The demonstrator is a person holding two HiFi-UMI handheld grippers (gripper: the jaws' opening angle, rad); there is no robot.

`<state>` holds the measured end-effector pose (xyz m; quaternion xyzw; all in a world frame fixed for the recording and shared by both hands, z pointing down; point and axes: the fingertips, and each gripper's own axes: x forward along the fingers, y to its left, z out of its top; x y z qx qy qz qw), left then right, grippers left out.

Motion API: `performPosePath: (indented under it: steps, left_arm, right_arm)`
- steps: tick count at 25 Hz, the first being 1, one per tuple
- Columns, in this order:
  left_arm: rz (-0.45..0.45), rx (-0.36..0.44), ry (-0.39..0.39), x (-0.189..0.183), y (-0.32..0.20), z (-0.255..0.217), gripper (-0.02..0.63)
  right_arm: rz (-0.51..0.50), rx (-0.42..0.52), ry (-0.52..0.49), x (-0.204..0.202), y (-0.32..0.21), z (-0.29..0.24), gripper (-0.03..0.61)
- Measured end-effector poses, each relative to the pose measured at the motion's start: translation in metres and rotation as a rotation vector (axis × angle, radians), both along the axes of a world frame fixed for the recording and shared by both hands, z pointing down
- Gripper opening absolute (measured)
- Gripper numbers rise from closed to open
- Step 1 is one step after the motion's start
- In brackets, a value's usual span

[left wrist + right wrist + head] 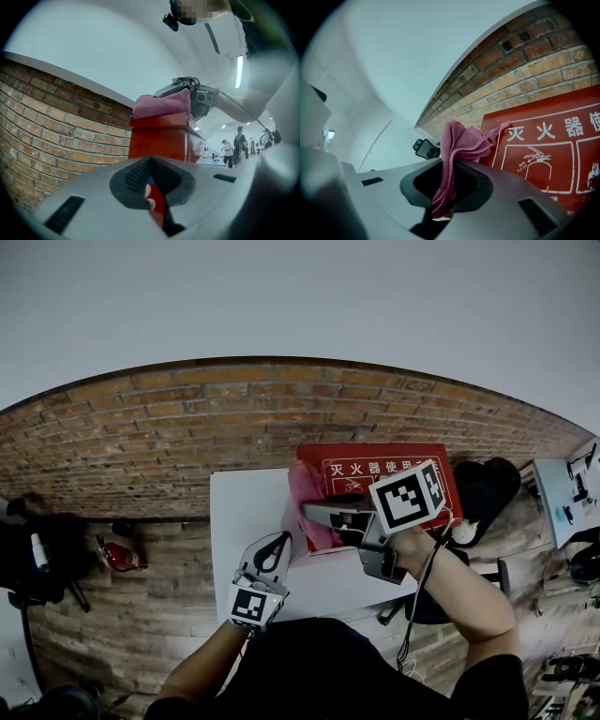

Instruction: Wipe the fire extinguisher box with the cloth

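Observation:
The red fire extinguisher box (394, 471) stands against the brick wall, its lid printed with white characters. A pink cloth (304, 504) hangs over the box's left edge, and my right gripper (317, 513) is shut on it. In the right gripper view the cloth (457, 138) bunches out of the jaws against the red lid (543, 150). My left gripper (275, 547) rests low on the white surface, left of the box, shut and holding nothing. From the left gripper view, the box (159, 138) rises ahead with the cloth (161, 104) on top.
A white panel (242, 512) lies flat beside the box. Behind runs the brick wall (187, 418). On the wooden floor are a red item (120, 557) at left and a black bag (489, 488) at right. People (239, 143) stand far off.

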<state>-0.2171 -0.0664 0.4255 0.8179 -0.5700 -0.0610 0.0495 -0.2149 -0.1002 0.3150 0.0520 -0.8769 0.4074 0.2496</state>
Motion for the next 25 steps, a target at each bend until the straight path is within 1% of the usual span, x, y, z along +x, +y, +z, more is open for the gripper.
performPosePath:
  steps: [7, 12, 17, 25]
  left_arm:
    - [0.000, 0.005, -0.014, -0.004, -0.003, -0.001, 0.029]
    - [-0.002, -0.002, -0.011, -0.005, -0.008, 0.000, 0.029]
    - [0.002, -0.008, -0.012, -0.003, -0.011, -0.001, 0.029]
    - [-0.002, -0.010, -0.018, -0.002, -0.018, 0.002, 0.029]
  right_arm:
    - [-0.001, 0.011, -0.004, 0.001, 0.013, 0.001, 0.061]
    - [-0.015, 0.054, 0.001, 0.001, 0.018, -0.001, 0.061]
    - [-0.003, 0.075, 0.009, 0.006, 0.012, -0.002, 0.061]
    - [0.030, 0.067, 0.015, 0.023, -0.001, -0.001, 0.061]
